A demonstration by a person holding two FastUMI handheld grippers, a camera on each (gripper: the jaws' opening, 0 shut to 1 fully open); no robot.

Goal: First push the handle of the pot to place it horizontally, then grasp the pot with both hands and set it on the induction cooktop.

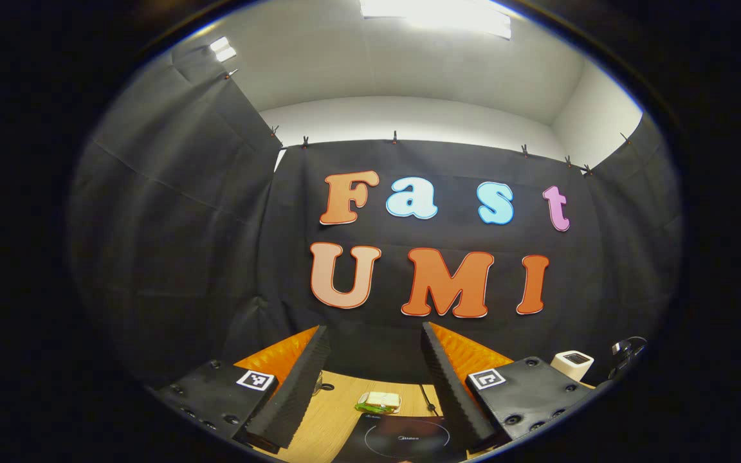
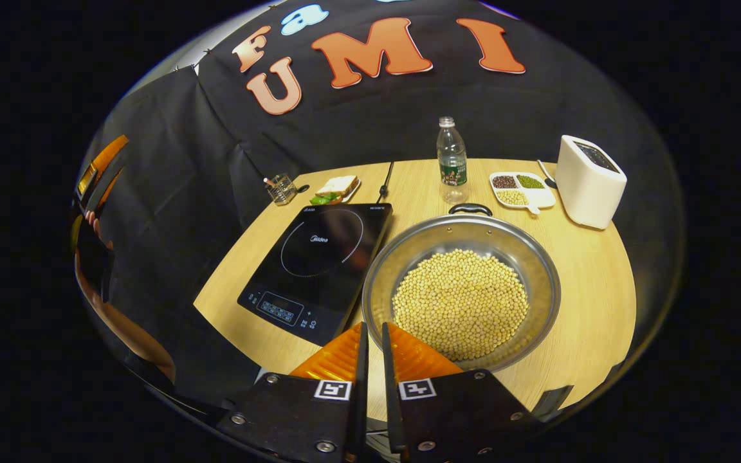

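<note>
In the right gripper view a wide steel pot (image 2: 423, 249) full of pale beans (image 2: 460, 303) stands on the wooden table, right beside the black induction cooktop (image 2: 319, 257). The pot's black handle (image 2: 470, 209) shows at its far rim. My right gripper (image 2: 372, 326) hovers at the pot's near left rim, its fingers almost together with nothing seen between them. My left gripper (image 1: 375, 329) is open and held high, facing the booth wall, with the cooktop (image 1: 402, 440) low between its fingers. The left gripper (image 2: 97, 173) also appears far left in the right gripper view, held by a hand.
Behind the pot stand a plastic bottle (image 2: 451, 161), a divided dish of grains (image 2: 521, 190) and a white box-shaped appliance (image 2: 588, 181). A sandwich on a plate (image 2: 338, 188) and a small glass holder (image 2: 282, 188) lie behind the cooktop. The table's right side has free wood (image 2: 595, 289).
</note>
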